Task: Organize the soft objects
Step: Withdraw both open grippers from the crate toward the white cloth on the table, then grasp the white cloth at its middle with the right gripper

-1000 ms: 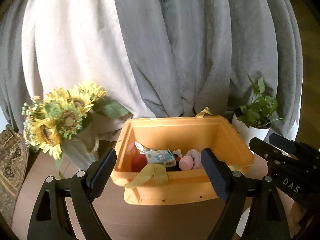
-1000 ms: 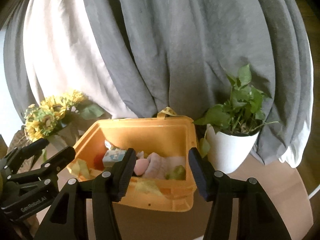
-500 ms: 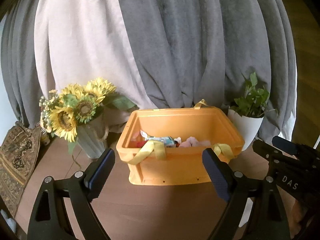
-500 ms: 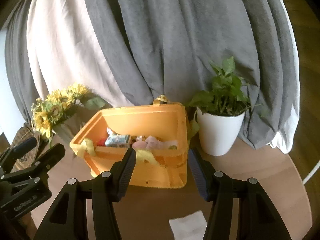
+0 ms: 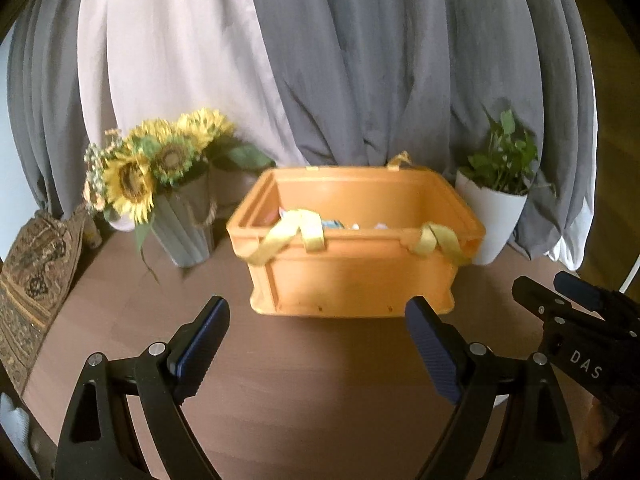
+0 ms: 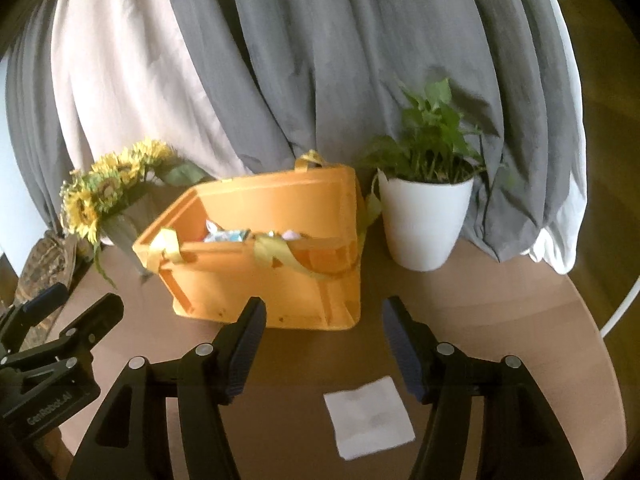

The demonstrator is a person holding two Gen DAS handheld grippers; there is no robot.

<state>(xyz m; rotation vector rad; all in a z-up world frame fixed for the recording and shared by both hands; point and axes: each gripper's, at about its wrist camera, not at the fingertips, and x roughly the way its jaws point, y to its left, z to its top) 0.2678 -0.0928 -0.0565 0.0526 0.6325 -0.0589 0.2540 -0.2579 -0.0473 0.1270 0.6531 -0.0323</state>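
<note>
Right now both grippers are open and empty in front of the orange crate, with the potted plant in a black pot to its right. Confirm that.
Not quite: the pot is white, not black, as the right wrist view shows. The rest holds: the left gripper and right gripper are open and empty before the orange crate, with the plant on its right.

A crate (image 5: pixel 352 276) sits on the worktop (image 5: pixel 320 380). Left of the crate stands a vase of flowers (image 5: pixel 180 224); right of it, a potted plant (image 5: pixel 496 216). Curtains (image 5: pixel 360 60) hang behind the crate. Before it lies a paper sheet (image 6: pixel 368 416).
</note>
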